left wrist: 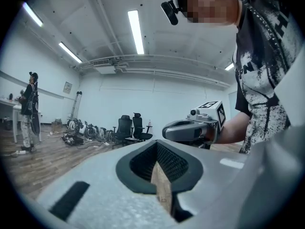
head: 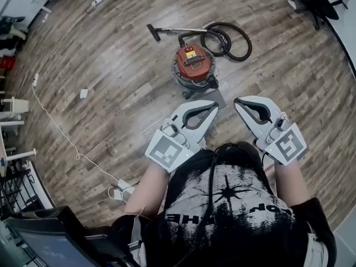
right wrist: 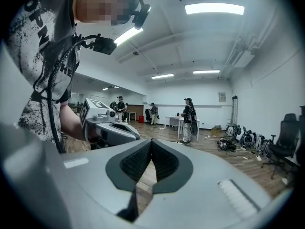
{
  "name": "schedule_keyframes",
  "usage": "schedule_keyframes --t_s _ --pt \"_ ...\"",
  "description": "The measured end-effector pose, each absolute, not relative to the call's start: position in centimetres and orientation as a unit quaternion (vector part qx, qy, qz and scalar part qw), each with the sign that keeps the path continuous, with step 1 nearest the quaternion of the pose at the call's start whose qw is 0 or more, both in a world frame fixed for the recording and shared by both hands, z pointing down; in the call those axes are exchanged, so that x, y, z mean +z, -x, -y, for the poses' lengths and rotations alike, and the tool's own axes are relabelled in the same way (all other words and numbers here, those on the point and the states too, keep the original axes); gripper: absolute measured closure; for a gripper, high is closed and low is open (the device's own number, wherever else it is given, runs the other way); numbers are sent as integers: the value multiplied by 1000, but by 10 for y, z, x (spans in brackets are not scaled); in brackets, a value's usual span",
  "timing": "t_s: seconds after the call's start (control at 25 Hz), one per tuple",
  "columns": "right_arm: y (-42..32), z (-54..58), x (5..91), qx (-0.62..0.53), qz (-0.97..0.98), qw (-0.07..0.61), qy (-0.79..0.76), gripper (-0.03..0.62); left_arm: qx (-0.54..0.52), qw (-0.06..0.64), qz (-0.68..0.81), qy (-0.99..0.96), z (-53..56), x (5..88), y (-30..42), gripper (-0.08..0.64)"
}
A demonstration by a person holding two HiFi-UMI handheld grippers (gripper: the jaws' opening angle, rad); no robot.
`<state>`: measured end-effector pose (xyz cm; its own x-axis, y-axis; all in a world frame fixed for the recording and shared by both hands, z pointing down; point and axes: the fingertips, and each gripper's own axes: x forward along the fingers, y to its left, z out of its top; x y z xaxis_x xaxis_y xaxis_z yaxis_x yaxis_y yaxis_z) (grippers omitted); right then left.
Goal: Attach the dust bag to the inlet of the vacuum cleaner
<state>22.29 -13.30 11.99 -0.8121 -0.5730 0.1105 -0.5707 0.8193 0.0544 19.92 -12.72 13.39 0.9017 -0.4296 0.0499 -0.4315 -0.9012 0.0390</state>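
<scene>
A red canister vacuum cleaner (head: 193,64) stands on the wooden floor ahead, with its black hose (head: 229,39) coiled behind it. A flat grey piece (head: 218,98), perhaps the dust bag, lies just in front of it. My left gripper (head: 213,105) and right gripper (head: 238,101) are held level, side by side, above the floor in front of the vacuum. Both are shut with nothing between the jaws. The left gripper view shows its own closed jaws (left wrist: 156,144) and the right gripper (left wrist: 193,128) beside them. The right gripper view shows its closed jaws (right wrist: 151,142) and the left gripper (right wrist: 107,125).
A white cable (head: 61,132) runs across the floor to a power adapter (head: 118,191) at my left. A paper scrap (head: 83,93) lies further left. Office chairs (left wrist: 131,127) line the far wall. People stand by a table (right wrist: 188,119) and at one side (left wrist: 29,109).
</scene>
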Motion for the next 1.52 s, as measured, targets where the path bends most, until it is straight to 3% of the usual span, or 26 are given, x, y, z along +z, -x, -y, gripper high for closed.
schedule_keyframes --t_s 0.44,0.96,1.24,1.52 --pt "-247 141 144 -3 977 88 -196 584 5 74 330 -941 137 144 -217 561" --pt "-287 158 255 10 976 158 -151 584 21 101 356 -929 159 198 -250 561" --pt "-293 176 375 14 959 243 -143 564 33 97 316 -943 196 273 -253 561" --pt "-299 192 579 46 945 295 -131 487 59 64 277 -957 233 414 -261 561"
